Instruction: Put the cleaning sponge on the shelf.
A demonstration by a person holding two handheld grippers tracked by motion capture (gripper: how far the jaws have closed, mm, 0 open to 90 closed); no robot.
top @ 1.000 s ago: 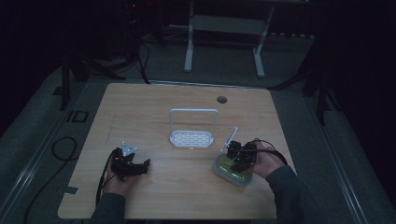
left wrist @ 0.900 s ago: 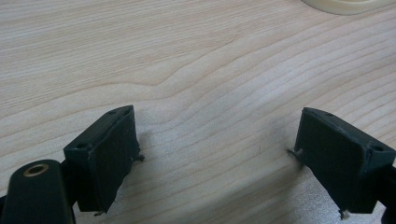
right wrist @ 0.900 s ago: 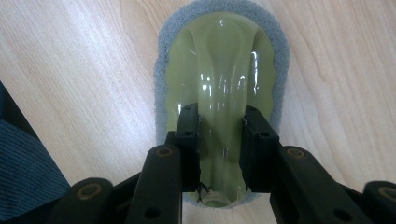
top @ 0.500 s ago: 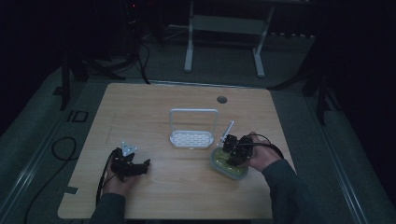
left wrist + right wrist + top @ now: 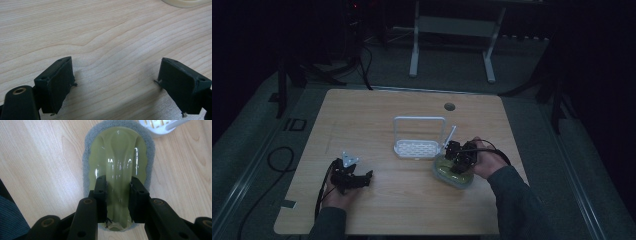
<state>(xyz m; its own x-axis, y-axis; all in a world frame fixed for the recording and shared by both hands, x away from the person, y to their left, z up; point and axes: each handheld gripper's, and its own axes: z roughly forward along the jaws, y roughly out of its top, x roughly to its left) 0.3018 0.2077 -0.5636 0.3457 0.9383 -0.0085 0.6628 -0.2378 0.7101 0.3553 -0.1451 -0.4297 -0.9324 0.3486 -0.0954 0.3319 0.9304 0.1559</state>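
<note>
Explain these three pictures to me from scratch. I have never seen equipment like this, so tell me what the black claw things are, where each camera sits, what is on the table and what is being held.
No robot here: a person sits at a wooden table with a hand-held two-jaw gripper in each hand.

The high view looks down from above the person's side. The other two pictures come from small cameras riding on the grippers, looking along their black jaws.

The left gripper rests near the table's front left. In its own view the jaws stand wide apart over bare wood, holding nothing.

The right gripper is over a scrubbing pad: a grey abrasive base with a glossy olive-green plastic handle on top. In the right gripper view the jaws sit against both sides of the handle's raised ridge, apparently gripping it.

Just behind it stands a small white rack, a perforated tray with an upright frame.
</note>
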